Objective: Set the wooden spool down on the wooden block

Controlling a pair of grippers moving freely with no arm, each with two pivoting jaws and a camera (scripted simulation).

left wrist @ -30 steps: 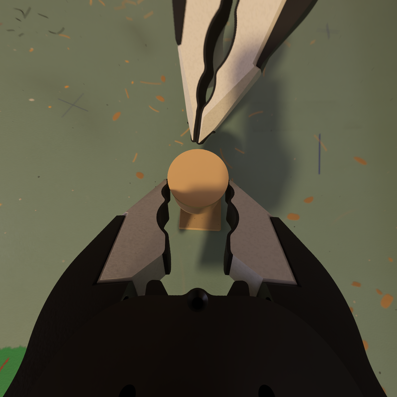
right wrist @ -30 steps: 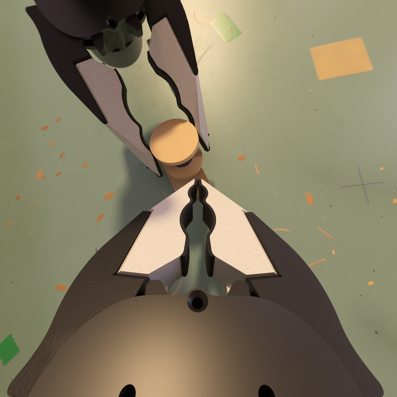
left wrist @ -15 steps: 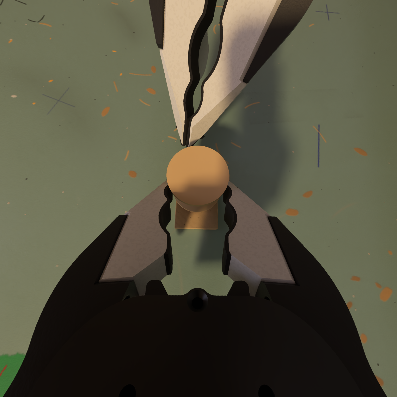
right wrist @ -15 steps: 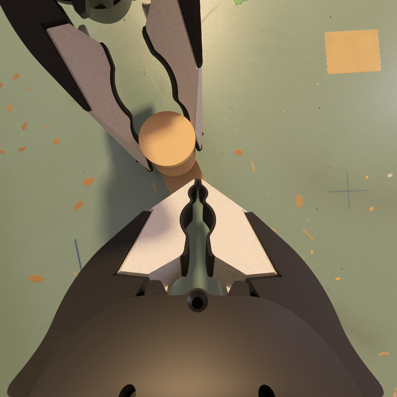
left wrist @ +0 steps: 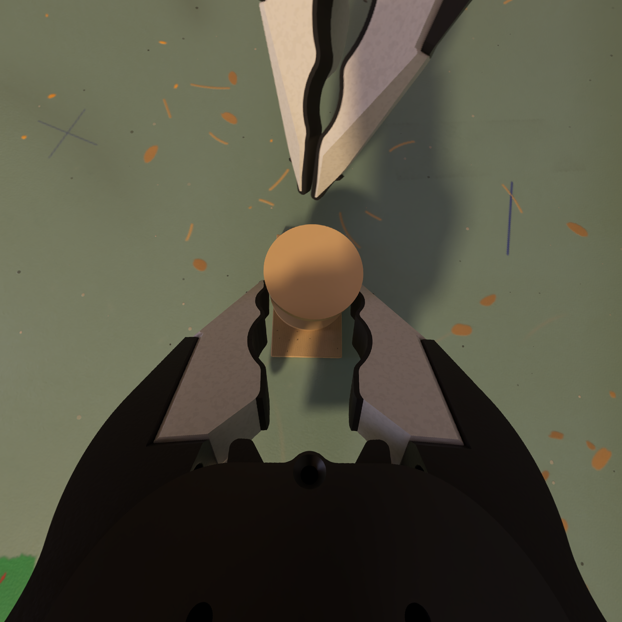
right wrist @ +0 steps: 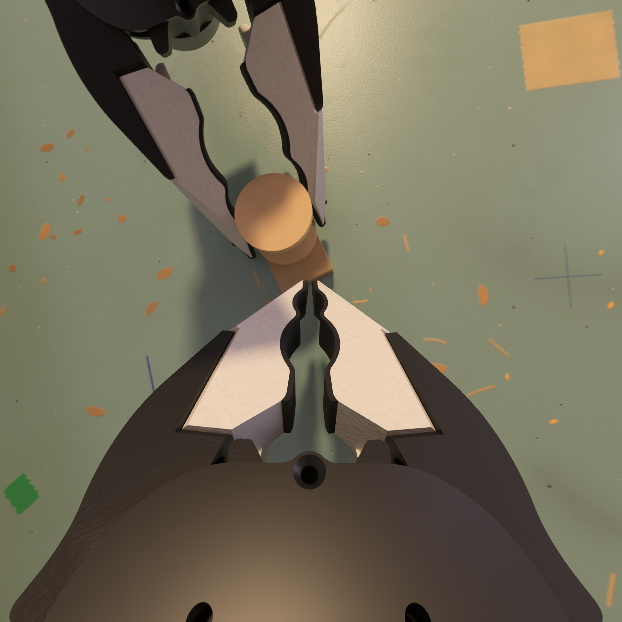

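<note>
Two dark-bodied grippers with pale fingers

The left gripper (left wrist: 311,296) has a black shell and greyish wavy-edged fingers (left wrist: 222,363); the right gripper (right wrist: 310,286) is brown-black with cream fingers (right wrist: 255,363).

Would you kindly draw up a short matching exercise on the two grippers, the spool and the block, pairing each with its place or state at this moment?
Things:
1. left gripper
2. right gripper
3. wooden spool
4. wooden block

Places or states:
A. lies flat on the green surface, under the spool
B. fingertips almost together, holding nothing
C. upright, round top flange facing the cameras
D. fingers on either side of the spool

Pairs: 1-D, 2-B, 3-C, 4-A
</note>
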